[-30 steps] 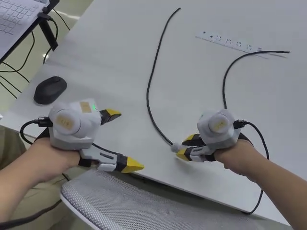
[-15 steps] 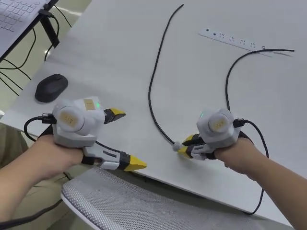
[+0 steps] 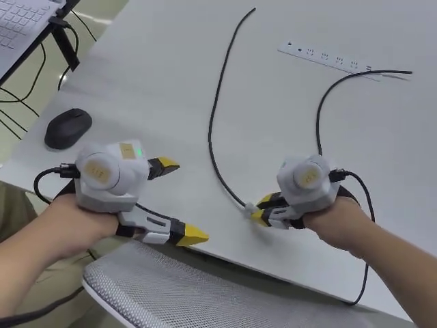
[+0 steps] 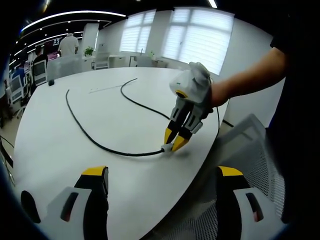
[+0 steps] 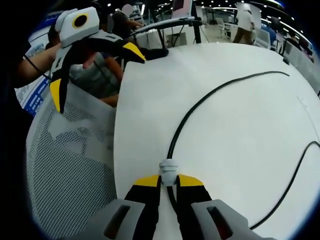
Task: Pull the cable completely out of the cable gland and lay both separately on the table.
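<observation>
A long black cable (image 3: 215, 109) curves across the white table (image 3: 150, 75) and ends in a small white cable gland (image 3: 250, 208) near the front edge. My right gripper (image 3: 258, 210) is shut on the cable gland, whose front end sticks out past the yellow fingertips (image 5: 149, 181). In the right gripper view the cable gland (image 5: 168, 168) sits just ahead of my right gripper (image 5: 170, 180), and the cable (image 5: 200, 107) runs away from it. My left gripper (image 3: 184, 200) hovers open at the table's front left, with nothing between its jaws. The left gripper view has my left gripper (image 4: 161, 172) facing the right gripper (image 4: 172, 142) and the gland (image 4: 166, 148).
A black mouse (image 3: 68, 128) lies at the table's left edge. A white power strip (image 3: 328, 60) rests at the back right, with another black lead (image 3: 319, 116) looping toward my right hand. A grey mesh chair (image 3: 205, 294) is below the front edge. A laptop (image 3: 20, 20) stands far left.
</observation>
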The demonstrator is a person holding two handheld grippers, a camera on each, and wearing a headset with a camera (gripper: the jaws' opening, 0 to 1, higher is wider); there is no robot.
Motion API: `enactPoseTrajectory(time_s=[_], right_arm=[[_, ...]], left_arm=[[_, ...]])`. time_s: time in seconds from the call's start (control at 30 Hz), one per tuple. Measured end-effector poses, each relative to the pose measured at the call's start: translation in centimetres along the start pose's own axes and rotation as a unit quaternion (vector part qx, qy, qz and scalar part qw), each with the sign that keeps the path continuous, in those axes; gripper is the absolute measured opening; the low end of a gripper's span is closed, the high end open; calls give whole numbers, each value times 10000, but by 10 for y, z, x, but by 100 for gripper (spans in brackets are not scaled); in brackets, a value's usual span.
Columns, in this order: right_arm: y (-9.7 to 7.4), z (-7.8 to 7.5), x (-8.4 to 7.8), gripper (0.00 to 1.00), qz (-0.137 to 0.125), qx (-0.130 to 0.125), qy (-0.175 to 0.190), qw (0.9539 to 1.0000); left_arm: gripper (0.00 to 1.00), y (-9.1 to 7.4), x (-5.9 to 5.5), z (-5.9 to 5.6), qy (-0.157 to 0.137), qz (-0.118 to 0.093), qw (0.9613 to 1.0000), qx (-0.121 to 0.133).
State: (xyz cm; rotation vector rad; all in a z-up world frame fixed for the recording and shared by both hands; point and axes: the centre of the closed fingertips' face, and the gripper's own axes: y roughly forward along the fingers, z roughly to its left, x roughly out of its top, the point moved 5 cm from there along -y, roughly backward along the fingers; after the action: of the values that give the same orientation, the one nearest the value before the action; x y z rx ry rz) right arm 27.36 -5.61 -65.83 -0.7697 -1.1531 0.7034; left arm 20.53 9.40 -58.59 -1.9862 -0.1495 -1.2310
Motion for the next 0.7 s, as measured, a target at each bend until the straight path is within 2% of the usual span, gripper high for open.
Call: enactPoseTrajectory(time_s=[0.07, 0.27, 0.47, 0.6, 0.7], right_arm=[[-6, 2, 2, 6, -32, 15, 10, 10000], [-26, 14, 11, 6, -224, 87, 17, 9997], [-41, 28, 17, 6, -219, 66, -226, 9995], [-53, 36, 22, 6, -212, 46, -370, 9991], [-66, 40, 26, 6, -149, -38, -622, 9979]], left_arm=[[92, 2, 5, -3, 29, -39, 10000, -58], [88, 5, 22, -16, 238, -70, 9993, -292], [86, 14, 35, -23, 437, -112, 9978, -492], [83, 22, 39, -29, 580, -96, 9965, -602], [81, 28, 43, -32, 617, -90, 9957, -680]])
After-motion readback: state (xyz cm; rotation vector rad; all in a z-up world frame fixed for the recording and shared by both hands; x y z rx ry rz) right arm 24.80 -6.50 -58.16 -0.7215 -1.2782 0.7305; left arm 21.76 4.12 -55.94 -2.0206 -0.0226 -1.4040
